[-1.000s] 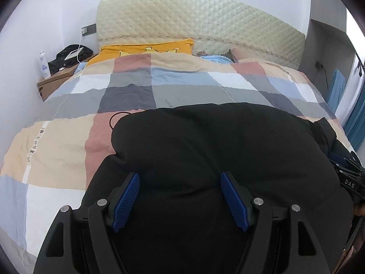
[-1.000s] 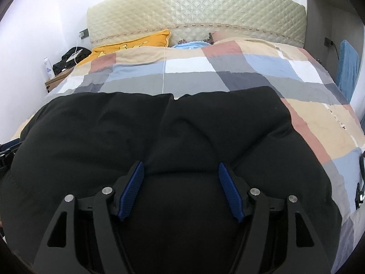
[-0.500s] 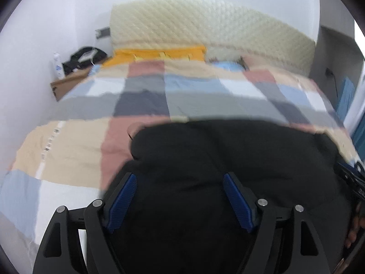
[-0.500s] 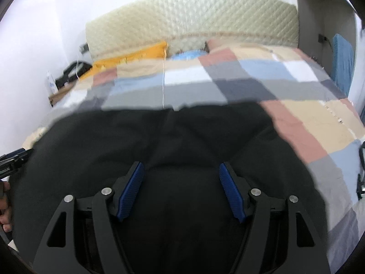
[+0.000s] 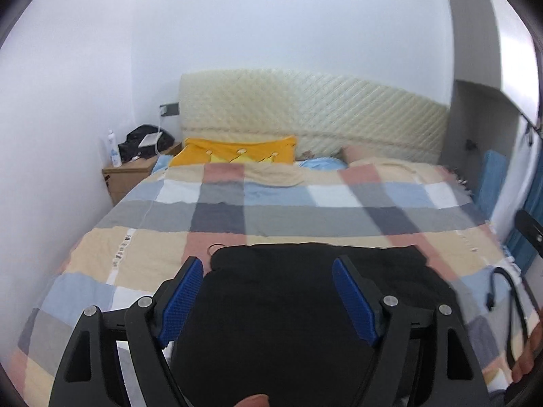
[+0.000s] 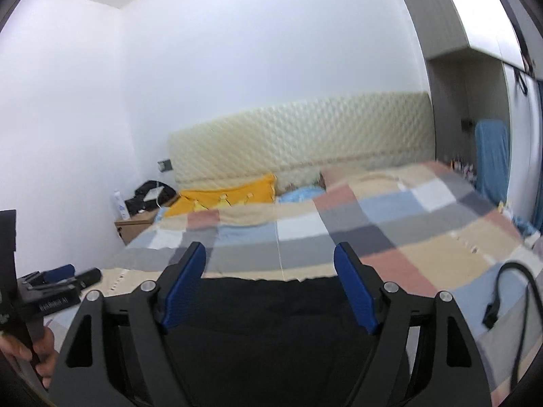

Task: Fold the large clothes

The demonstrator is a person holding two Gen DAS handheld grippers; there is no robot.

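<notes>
A large black garment [image 5: 271,318] lies on the near end of the bed's checked blanket [image 5: 271,210]. It also shows in the right wrist view [image 6: 271,335]. My left gripper [image 5: 268,274] is open and empty, raised above the garment's left part. My right gripper [image 6: 269,261] is open and empty, raised above the garment's far edge. The left gripper's body shows at the left edge of the right wrist view [image 6: 51,291].
A cream padded headboard [image 5: 312,118], an orange pillow [image 5: 234,151] and a blue pillow [image 5: 319,163] are at the far end. A wooden nightstand [image 5: 127,176] stands far left. A black cable [image 5: 509,305] lies on the bed at the right.
Both grippers have lifted and pulled back from the garment, staying open. The garment now takes up less of both views and the wall shows above the headboard.
</notes>
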